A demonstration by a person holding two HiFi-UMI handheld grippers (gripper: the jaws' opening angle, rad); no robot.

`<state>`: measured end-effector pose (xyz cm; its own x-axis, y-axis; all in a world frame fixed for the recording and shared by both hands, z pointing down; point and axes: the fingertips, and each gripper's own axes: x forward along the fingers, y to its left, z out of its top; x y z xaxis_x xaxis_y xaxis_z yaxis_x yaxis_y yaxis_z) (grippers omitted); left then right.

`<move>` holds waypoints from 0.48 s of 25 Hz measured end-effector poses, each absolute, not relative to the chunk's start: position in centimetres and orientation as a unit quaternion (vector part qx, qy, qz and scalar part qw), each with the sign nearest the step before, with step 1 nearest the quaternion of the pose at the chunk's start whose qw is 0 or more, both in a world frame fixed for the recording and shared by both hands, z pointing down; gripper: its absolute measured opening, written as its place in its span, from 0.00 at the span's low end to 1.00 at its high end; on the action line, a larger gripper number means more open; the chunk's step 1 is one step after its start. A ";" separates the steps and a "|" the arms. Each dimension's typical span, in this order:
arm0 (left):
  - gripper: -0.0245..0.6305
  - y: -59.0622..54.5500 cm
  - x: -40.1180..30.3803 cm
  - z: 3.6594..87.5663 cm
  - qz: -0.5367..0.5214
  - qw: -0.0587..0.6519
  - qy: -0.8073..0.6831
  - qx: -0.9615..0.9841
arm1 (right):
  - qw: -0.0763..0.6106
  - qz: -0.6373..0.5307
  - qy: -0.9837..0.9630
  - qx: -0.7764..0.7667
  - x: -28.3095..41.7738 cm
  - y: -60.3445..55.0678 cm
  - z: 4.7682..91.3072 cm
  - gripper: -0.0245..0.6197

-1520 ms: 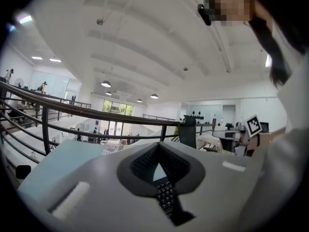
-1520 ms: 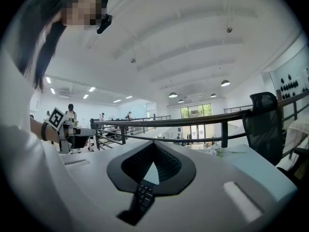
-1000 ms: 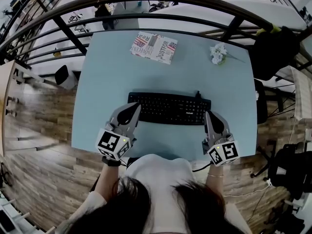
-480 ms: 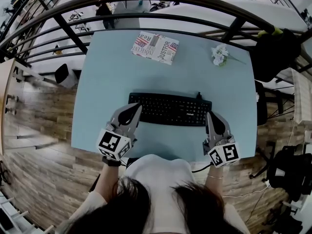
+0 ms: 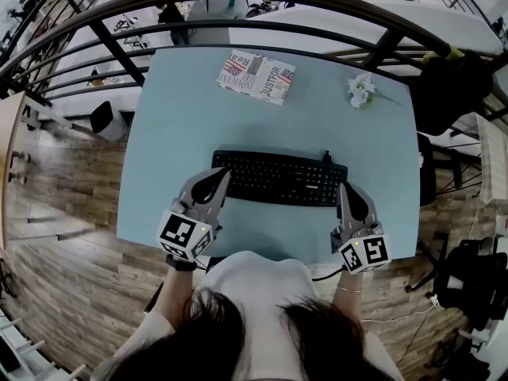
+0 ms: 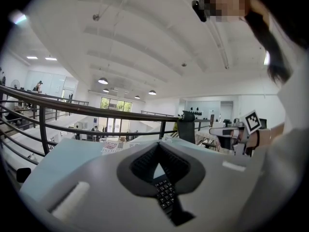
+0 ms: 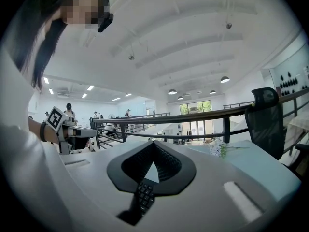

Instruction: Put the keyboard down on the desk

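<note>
1. The left gripper is clenched, its two jaw tips meeting. The left gripper view shows nothing pinched between them, only black keys through the gap below the tips. I cannot tell whether the tips rest on the keys or hang just above them.
2. The right gripper is also clenched and empty. Its own view shows keys under the gap in the same way.
3. The keyboard appears to lie flat on the pale blue desk, in the near half. One gripper tip is over each end, so the task looks done or nearly done.
4. Risk: if the closed tips are touching, drawing them back level would likely drag the keyboard towards the near edge of the desk. Lifting clear first would likely avoid this.
5. Risk: one hand leaving before the other could swing the keyboard askew.
6. Risk: pressing down could push keys in or tip the keyboard.
7. Risk: the cable leaves the keyboard's far edge. A tug on it, or a snag, could pull the keyboard round.
8. The printed booklet and the small white flowers lie well apart at the far side, so they are probably safe.
</note>
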<state>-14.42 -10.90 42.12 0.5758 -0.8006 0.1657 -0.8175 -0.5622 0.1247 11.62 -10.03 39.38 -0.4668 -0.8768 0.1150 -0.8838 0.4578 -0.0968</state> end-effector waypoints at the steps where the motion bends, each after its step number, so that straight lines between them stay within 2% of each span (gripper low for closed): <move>1: 0.12 -10.9 -14.5 42.1 0.045 0.094 -0.459 0.882 | 0.025 0.072 -0.853 0.516 11.6 -10.0 39.4 0.04; 12: 0.12 -11.6 -14.8 41.7 0.042 0.088 -0.453 0.886 | 0.026 0.072 -0.852 0.518 11.3 -9.9 39.2 0.04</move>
